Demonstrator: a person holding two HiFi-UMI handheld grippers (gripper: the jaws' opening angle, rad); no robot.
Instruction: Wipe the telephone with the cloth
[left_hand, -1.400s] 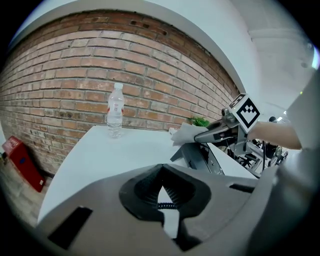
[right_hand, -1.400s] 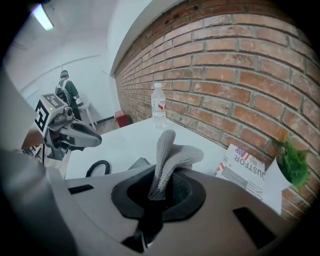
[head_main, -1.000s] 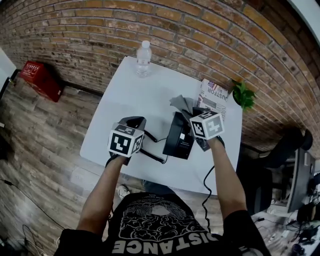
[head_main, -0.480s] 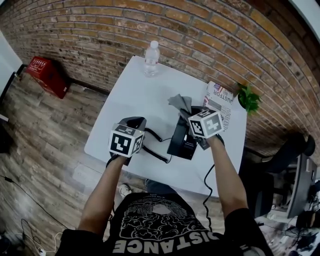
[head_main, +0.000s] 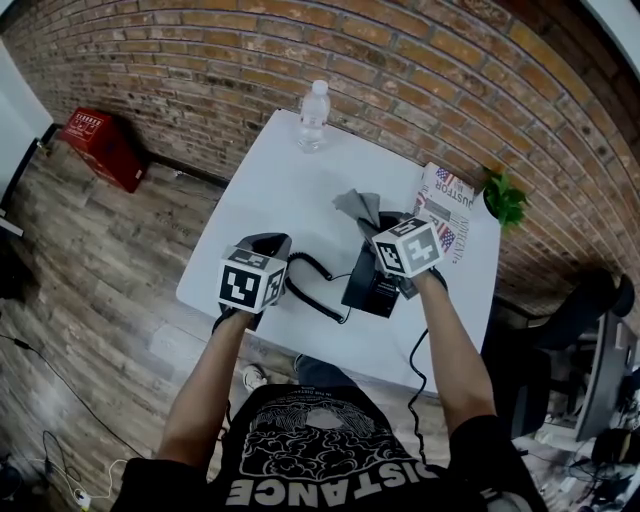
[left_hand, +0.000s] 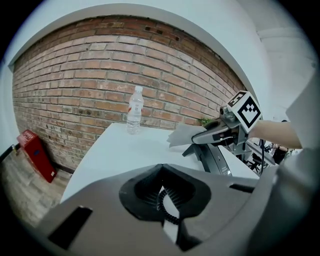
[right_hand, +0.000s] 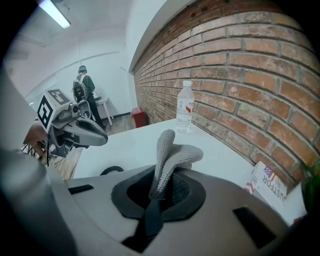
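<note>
**Cloth poised over the telephone, cord held aside**
The right gripper (head_main: 386, 226) has its jaws clamped on the grey cloth (right_hand: 167, 155), which sticks up past their tips as a free flap to rub the black telephone (head_main: 368, 287) just beneath them on the table (head_main: 285, 190). The left gripper (head_main: 265, 248) has its jaws closed on the coiled cord (left_hand: 167, 202), seemingly to keep it clear of the wiping.

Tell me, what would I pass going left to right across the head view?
A red box → left gripper → water bottle → right gripper → newspaper → potted plant.
</note>
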